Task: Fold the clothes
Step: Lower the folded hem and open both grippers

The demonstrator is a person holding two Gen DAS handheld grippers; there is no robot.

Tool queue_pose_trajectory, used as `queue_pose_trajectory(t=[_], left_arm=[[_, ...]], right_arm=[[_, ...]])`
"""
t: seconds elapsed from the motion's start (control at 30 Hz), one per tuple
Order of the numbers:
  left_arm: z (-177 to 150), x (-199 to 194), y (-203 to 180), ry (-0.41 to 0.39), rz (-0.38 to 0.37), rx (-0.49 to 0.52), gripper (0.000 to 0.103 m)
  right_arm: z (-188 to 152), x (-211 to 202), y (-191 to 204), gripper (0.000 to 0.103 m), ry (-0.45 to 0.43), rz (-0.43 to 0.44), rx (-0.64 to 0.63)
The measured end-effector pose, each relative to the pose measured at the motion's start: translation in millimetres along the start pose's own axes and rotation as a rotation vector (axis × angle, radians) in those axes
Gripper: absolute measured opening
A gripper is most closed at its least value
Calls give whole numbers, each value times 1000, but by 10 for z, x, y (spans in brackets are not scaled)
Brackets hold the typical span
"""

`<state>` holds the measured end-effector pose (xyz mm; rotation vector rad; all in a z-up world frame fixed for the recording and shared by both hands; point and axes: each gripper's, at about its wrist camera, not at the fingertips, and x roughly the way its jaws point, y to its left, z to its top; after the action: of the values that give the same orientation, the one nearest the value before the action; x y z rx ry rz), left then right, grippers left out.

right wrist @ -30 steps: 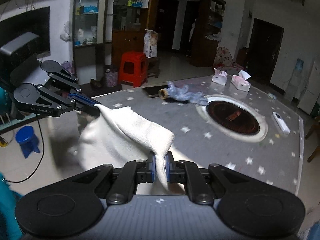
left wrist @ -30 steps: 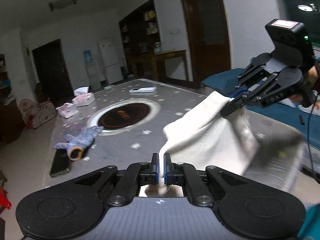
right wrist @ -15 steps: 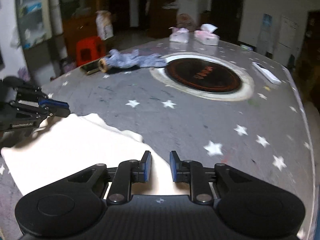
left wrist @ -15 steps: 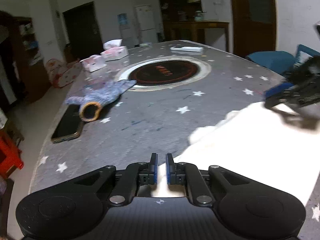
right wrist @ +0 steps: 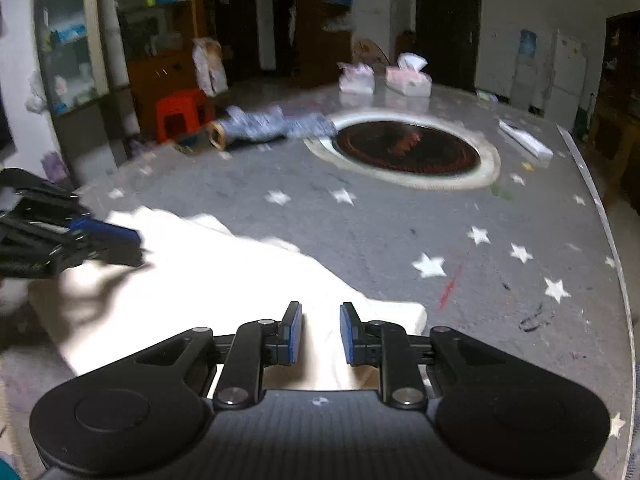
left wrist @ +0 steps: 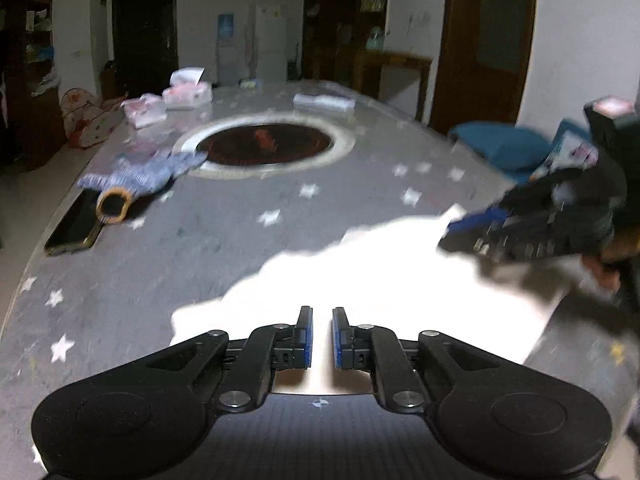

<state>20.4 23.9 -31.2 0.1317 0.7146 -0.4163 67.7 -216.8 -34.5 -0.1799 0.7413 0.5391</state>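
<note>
A white cloth [left wrist: 380, 268] lies spread flat on the grey star-patterned table [left wrist: 240, 240], near its front edge; it also shows in the right wrist view [right wrist: 208, 276]. My left gripper [left wrist: 319, 338] hovers over the cloth's near edge with its jaws apart and nothing between them. My right gripper [right wrist: 317, 334] is open over the cloth's other near corner, also empty. Each gripper shows in the other's view, blurred: the right one [left wrist: 460, 226] and the left one [right wrist: 132, 236].
A blue-grey knit garment [left wrist: 140, 174] lies at the table's left beside a dark phone [left wrist: 74, 224]. A round dark hotplate [left wrist: 264, 146] sits mid-table. Tissue boxes [left wrist: 186, 92] and a white remote [left wrist: 324, 101] lie at the far end. A red stool [right wrist: 180, 114] stands beyond the table.
Both grippers held the cloth up in the air a second ago. They lowered it flat onto the table, opened and let go. Both are moving now.
</note>
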Motion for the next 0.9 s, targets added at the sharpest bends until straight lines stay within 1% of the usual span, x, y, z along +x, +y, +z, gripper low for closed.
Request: queue_pose_trajectory(t=[0.1, 0.2, 0.23, 0.37, 0.43, 0.5, 0.53, 0.6, 0.67, 0.77, 0.9], left_arm=[[-67, -23, 108, 10, 0, -25, 13], [-1, -77, 165, -2, 4, -48, 13], [38, -75, 154, -12, -5, -48, 13], [205, 18, 86, -46, -25, -45, 13], [258, 118, 102, -41, -17, -64, 13], [272, 235, 158, -17, 1, -88, 13], [273, 292, 191, -2, 11, -102, 13], [249, 360, 255, 14, 5, -122, 13], [239, 329, 270, 8, 0, -126, 13], [222, 201, 223, -11, 6, -114, 14], [166, -2, 50, -45, -35, -81, 14]], right_arm=[[-30, 2, -126, 20, 1, 19, 70], [-8, -62, -112, 20, -11, -16, 57], [19, -77, -80, 20, -20, -20, 41], [162, -5, 36, 20, -39, 53, 50], [231, 75, 98, 20, -41, 75, 50], [280, 171, 156, 20, -38, 86, 50], [294, 222, 175, 20, -30, 89, 48], [296, 335, 196, 20, 1, 79, 45], [287, 392, 192, 20, 14, 67, 43], [287, 302, 193, 20, 8, 66, 31], [203, 90, 268, 20, -4, 89, -5]])
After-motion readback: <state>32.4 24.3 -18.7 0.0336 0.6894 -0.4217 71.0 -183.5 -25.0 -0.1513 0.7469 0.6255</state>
